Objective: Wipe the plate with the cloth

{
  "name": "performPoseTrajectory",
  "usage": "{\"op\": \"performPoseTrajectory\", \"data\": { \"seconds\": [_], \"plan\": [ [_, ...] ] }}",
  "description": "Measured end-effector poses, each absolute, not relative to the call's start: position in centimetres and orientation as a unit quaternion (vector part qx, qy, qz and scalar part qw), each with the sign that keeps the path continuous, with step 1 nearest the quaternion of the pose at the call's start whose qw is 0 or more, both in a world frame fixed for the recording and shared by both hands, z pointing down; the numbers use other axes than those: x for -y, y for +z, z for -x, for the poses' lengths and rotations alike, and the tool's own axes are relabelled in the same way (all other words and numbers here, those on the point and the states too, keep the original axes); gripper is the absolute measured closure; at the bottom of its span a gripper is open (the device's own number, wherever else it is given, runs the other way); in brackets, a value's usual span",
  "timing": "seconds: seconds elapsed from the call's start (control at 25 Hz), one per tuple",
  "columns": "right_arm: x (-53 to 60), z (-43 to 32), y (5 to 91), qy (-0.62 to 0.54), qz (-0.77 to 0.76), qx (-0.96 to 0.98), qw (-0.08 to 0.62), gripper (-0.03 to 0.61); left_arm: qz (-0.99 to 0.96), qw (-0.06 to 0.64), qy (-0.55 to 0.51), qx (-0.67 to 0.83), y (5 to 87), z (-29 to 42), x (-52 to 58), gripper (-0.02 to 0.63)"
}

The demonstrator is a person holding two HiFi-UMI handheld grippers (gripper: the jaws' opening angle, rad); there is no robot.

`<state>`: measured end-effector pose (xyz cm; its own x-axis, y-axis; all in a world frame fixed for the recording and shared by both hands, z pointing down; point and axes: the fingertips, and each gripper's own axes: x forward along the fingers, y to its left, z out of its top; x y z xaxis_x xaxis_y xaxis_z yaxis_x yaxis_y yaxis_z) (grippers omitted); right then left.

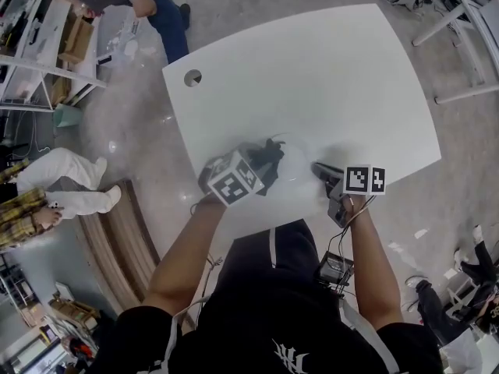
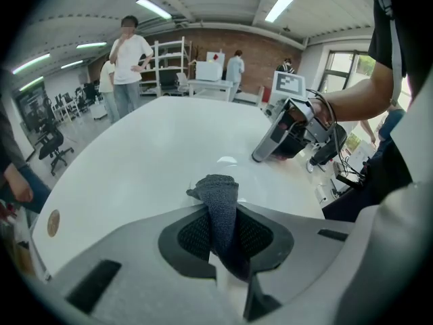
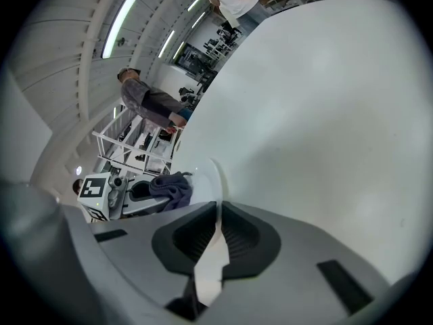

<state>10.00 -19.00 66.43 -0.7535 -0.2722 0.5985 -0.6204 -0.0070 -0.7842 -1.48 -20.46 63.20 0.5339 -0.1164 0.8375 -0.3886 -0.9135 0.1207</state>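
A dark grey cloth (image 2: 218, 202) sticks up between the jaws of my left gripper (image 2: 220, 215), which is shut on it. In the head view the cloth (image 1: 270, 156) rests against the white plate (image 1: 294, 160) near the table's front edge, with the left gripper (image 1: 265, 170) behind it. My right gripper (image 3: 216, 212) is shut on the rim of the plate (image 3: 211, 179), seen edge-on and tilted. The right gripper view also shows the cloth (image 3: 173, 187) lying against the plate's far face. From the right side the right gripper (image 1: 318, 169) reaches the plate.
The white table (image 1: 312, 76) stretches away bare, with a round cable hole (image 1: 192, 77) at its far left corner. People stand past the far left edge (image 1: 148, 6). Shelving (image 2: 169, 63) and desks lie beyond the table.
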Motion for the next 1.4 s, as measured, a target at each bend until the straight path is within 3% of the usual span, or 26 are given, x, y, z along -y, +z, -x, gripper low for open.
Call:
{"op": "performPoseTrajectory", "data": {
  "seconds": [0.32, 0.64, 1.4],
  "plan": [
    [19.1, -10.0, 66.2, 0.630, -0.333, 0.689, 0.132, 0.557, -0.860, 0.175, 0.459, 0.137, 63.1, 2.2, 16.1, 0.560],
    [19.1, -10.0, 66.3, 0.629, -0.338, 0.689, 0.126, 0.557, -0.877, 0.179, 0.435, 0.098, 62.9, -2.6, 13.1, 0.560],
    [18.8, -9.8, 66.4, 0.628, -0.325, 0.695, 0.129, 0.557, -0.887, 0.165, 0.413, 0.124, 62.2, -5.5, 22.5, 0.560]
  ]
}}
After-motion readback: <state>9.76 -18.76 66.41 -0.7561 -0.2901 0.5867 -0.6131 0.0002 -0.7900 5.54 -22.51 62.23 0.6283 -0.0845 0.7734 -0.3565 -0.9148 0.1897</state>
